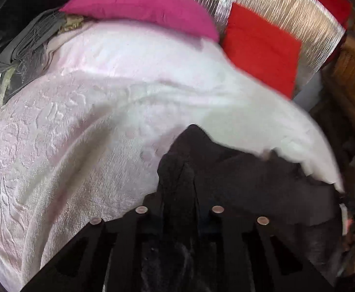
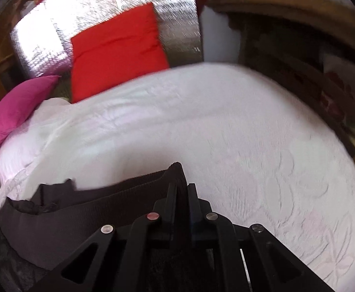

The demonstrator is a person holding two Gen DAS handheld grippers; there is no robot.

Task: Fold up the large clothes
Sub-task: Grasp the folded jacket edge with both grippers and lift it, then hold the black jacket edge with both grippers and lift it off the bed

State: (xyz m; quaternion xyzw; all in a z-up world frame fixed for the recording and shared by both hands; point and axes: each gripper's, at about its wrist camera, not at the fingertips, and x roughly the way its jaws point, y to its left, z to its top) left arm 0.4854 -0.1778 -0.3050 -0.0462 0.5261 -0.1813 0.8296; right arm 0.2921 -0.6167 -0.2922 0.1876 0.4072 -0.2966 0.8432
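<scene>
While both point steeply down at the bed [image 2: 226, 121], left gripper [image 1: 177, 170] and right gripper [image 2: 181, 189] pinch the dark garment [image 2: 68, 209].

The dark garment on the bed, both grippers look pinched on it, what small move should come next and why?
Probably lift both grippers together. The left gripper and the right gripper are each shut on an edge of the dark garment, which lies bunched on the pale bedspread. Raising it should let it hang flat for folding.
</scene>
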